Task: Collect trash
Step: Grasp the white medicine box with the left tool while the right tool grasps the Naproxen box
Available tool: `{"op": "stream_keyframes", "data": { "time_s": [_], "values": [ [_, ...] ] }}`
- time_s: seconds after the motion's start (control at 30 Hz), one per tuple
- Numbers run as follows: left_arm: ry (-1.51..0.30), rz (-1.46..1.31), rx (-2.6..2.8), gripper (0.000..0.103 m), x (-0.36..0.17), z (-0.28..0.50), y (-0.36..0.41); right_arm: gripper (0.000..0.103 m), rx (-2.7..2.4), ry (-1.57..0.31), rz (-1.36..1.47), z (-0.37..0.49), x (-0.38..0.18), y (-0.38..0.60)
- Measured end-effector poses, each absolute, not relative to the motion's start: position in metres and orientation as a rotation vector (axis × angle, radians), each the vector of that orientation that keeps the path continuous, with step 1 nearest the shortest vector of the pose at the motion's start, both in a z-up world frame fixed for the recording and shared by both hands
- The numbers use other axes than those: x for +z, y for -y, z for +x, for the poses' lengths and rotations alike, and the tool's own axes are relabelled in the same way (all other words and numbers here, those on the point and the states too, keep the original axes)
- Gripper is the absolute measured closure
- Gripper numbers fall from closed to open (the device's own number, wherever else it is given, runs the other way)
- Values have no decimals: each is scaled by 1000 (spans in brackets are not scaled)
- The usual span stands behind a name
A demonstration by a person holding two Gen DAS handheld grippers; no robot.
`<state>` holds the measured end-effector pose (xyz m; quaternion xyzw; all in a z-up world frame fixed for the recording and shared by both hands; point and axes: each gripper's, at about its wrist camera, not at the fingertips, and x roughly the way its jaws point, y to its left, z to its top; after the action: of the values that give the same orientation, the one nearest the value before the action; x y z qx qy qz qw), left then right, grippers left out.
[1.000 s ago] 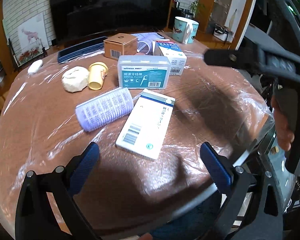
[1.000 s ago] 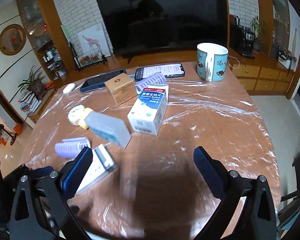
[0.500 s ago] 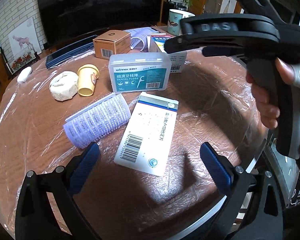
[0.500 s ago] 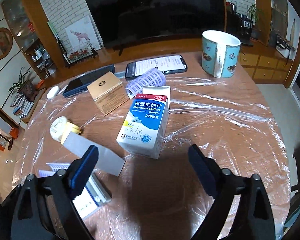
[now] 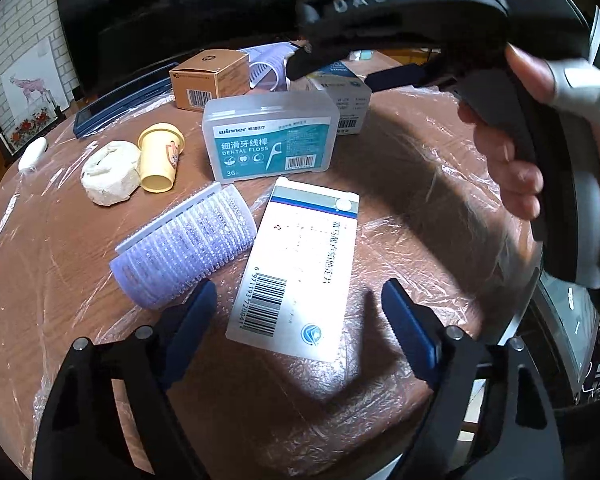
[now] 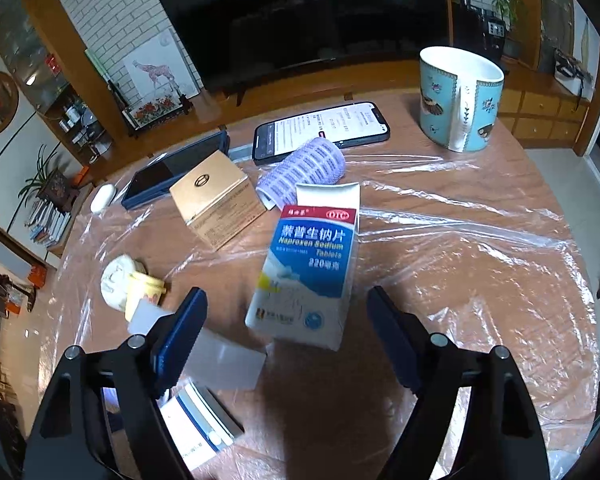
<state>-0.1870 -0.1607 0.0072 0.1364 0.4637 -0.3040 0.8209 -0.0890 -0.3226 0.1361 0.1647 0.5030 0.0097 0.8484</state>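
Left hand-held gripper (image 5: 296, 308) hangs wide open over the flat white box (image 5: 300, 268); right hand-held gripper (image 6: 286, 320) gapes around the blue box (image 6: 310, 268).

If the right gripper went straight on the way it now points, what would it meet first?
Most likely the blue-and-white Naproxen Sodium tablet box, which sits centred between the open right gripper fingers. Depth is uncertain with the fisheye; the purple hair roller lies behind it.
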Motion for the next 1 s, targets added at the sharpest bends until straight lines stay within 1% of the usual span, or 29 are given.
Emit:
{"op": "stream_keyframes", "data": {
  "time_s": [0.1,0.27,0.4,0.57,0.63,0.7,0.77,1.0],
  "values": [
    [-990,302,-658,23,6,-186,163,25,-3,-1071,351,-80,133,324],
    [-985,318,-662,24,6,-185,167,28,-33,-1103,360,-66,123,324],
    [-972,346,-664,29,6,-186,170,31,-58,-1124,368,-61,114,325],
    [-953,379,-674,39,6,-191,174,43,-77,-1141,373,-56,106,328],
    [-948,379,-677,47,7,-191,176,48,-79,-1142,364,-56,105,327],
    [-943,376,-679,51,7,-191,176,54,-86,-1134,340,-58,107,326],
    [-942,371,-685,51,8,-189,174,57,-89,-1112,321,-62,112,326],
    [-947,322,-689,51,12,-186,167,57,-39,-1077,359,-81,118,336]
  ]
}}
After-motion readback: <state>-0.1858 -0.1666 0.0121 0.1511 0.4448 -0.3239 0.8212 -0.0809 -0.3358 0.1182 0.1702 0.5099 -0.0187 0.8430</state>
